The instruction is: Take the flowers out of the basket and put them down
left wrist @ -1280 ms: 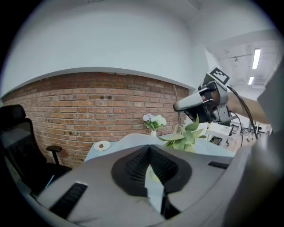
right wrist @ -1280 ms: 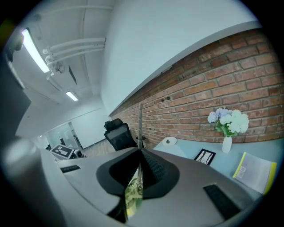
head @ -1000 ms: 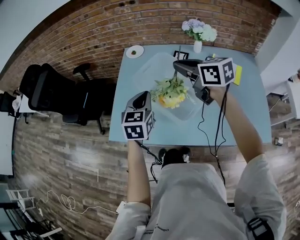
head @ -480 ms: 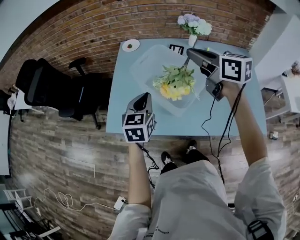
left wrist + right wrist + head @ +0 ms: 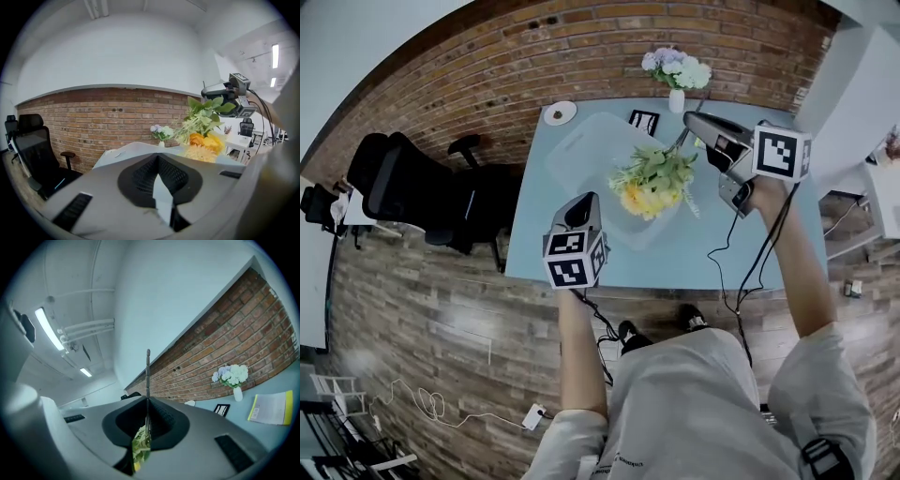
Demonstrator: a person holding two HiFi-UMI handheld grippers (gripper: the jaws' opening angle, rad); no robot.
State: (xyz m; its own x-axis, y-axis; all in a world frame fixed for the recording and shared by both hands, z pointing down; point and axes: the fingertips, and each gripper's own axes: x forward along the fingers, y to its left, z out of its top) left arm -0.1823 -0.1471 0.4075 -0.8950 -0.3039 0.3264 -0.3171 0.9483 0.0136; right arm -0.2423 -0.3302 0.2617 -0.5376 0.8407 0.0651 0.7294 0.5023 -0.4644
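Note:
A bouquet (image 5: 652,183) of yellow and orange flowers with green leaves hangs head-down over the right part of a clear plastic basket (image 5: 581,150) on the pale blue table (image 5: 750,253). My right gripper (image 5: 689,120) is shut on its thin stem (image 5: 148,376), which sticks out past the jaws, and the leaves (image 5: 139,448) show below them. The left gripper view shows the bouquet (image 5: 204,136) in the air with the right gripper (image 5: 225,93) above it. My left gripper (image 5: 581,199) hovers near the table's front left, shut and holding nothing (image 5: 158,161).
A white vase of pale flowers (image 5: 675,70) stands at the table's far edge, with a small framed card (image 5: 643,120) and a little plate (image 5: 560,112) nearby. A yellow booklet (image 5: 274,408) lies at the right. A black office chair (image 5: 394,178) stands left of the table.
My right gripper has risen and moved right with the bouquet, lifting it higher above the basket. My left gripper has drifted a little.

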